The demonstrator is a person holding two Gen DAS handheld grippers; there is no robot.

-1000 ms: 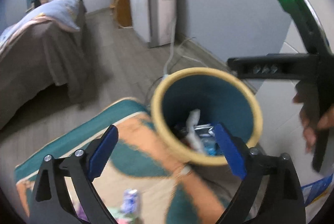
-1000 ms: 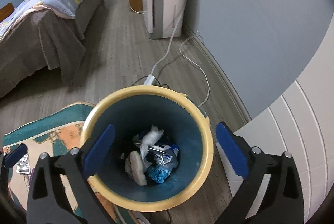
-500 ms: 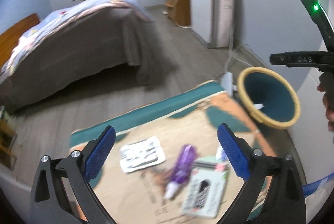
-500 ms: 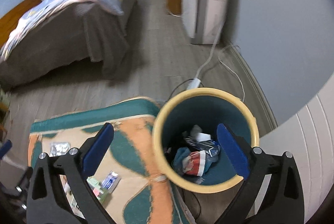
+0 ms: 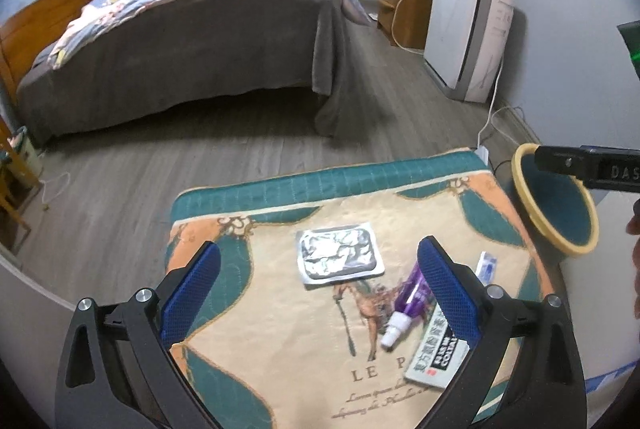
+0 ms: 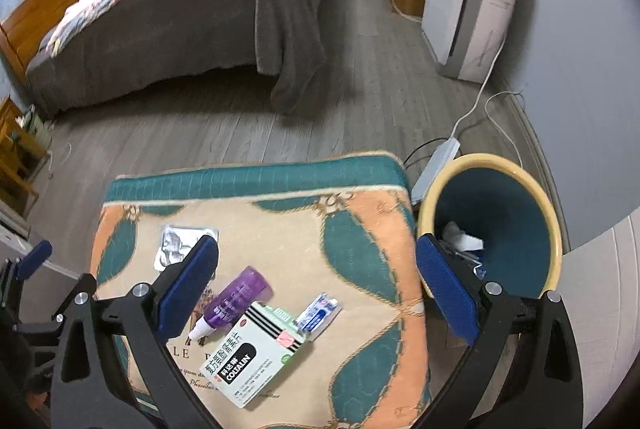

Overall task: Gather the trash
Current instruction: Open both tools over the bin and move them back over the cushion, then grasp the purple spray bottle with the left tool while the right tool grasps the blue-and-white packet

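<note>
In the left wrist view, the left gripper point(image 5: 320, 293) is held spread and empty over the patterned cushion point(image 5: 280, 341). Between its fingers a foil blister pack point(image 5: 339, 260) lies flat, and a purple bottle point(image 5: 406, 303) is seen by the right finger, its long axis running diagonally, white tip toward the camera. In the right wrist view, the right gripper point(image 6: 318, 287) is likewise spread and empty; the bottle, a Coltalin box point(image 6: 256, 357) and a blue sachet point(image 6: 318, 313) lie between its fingers, the bin point(image 6: 492, 165) behind its right finger.

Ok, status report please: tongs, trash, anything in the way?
Left tongs open, empty. Right tongs open, empty. Purple bottle, medicine box, foil pack on cushion. Bin path clear.
</note>
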